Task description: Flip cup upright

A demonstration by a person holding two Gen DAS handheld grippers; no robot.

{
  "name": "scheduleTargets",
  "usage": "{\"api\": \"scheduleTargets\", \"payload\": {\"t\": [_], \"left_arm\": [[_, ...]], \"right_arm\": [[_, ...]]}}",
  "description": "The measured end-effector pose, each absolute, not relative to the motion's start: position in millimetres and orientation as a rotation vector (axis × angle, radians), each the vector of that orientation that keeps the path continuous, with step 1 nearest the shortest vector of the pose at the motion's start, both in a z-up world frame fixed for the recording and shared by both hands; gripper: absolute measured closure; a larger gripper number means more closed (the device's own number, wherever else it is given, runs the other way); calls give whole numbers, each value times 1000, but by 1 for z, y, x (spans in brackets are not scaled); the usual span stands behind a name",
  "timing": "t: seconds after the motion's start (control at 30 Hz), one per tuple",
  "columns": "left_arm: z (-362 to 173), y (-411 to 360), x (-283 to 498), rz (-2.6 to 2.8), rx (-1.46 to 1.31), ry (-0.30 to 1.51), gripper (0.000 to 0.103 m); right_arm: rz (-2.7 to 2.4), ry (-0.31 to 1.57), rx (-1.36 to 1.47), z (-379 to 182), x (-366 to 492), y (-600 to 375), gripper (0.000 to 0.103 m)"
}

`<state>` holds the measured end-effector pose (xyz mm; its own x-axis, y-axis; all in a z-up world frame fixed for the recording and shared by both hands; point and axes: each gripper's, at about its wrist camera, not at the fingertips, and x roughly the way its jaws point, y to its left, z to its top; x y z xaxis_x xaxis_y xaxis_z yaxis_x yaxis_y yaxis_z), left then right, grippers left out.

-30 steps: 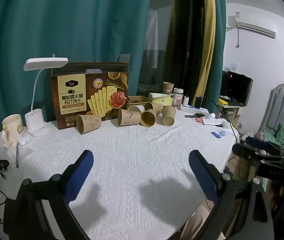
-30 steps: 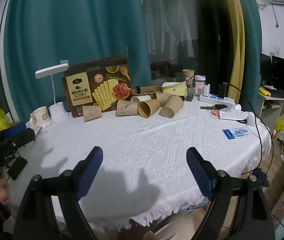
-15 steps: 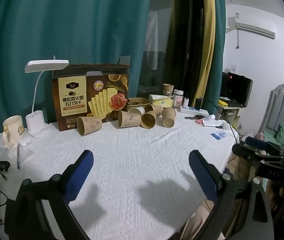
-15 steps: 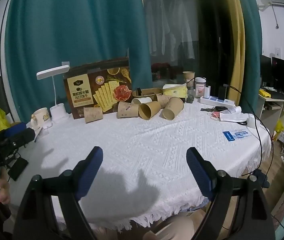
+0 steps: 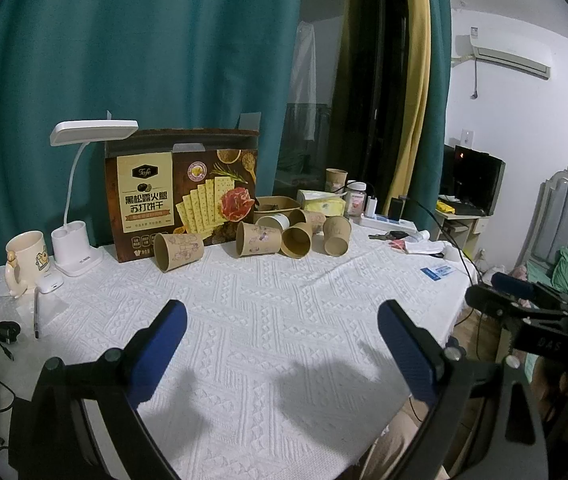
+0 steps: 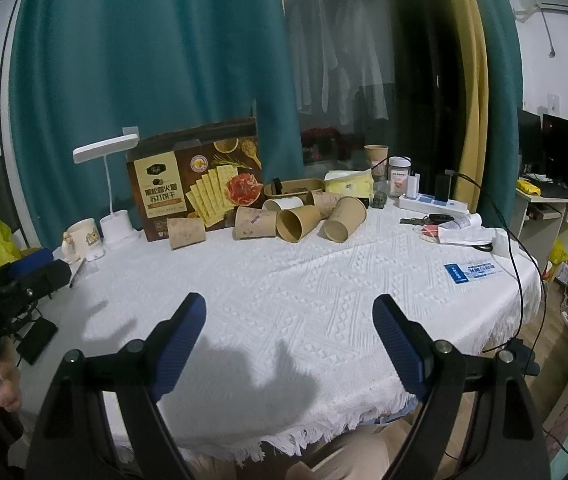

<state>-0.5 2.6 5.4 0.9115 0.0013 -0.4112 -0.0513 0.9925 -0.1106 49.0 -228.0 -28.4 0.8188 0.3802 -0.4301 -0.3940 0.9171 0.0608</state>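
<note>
1. The table, under a white textured cloth, carries everything. Its near half is bare; the clutter sits along the far edge, against the teal curtain.

2. A cracker box stands upright at the far edge, left of centre. A white desk lamp and a cream mug sit by the far-left corner.

3. The brown paper cups lie on their sides in front of the box. One cup lies alone to the left, mouth facing the near-left. A cluster of cups lies just right of it, touching one another. One further cup stands upright behind them, beside a tissue pack.

4. The left gripper hangs over the near edge with its blue pads spread wide and nothing between them. The right gripper is likewise spread and empty, well apart from every cup.

5. Risks, as I judge them:
   - A thin paper wall may crumple if the pads squeeze hard.
   - A cup on its side can roll away when nudged, since the cloth offers little hold.
   - Reaching into the cluster may knock neighbours about; the lone cup looks safer.
   - The cable near the right edge could catch the right-hand tool.
</note>
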Motion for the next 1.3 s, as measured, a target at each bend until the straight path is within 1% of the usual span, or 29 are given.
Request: {"api": "scheduleTargets", "payload": {"t": [1.3], "left_arm": [[11,0,0,29,-129,416,7]], "right_arm": [[411,440,-29,-19,45,-228,19]]}}
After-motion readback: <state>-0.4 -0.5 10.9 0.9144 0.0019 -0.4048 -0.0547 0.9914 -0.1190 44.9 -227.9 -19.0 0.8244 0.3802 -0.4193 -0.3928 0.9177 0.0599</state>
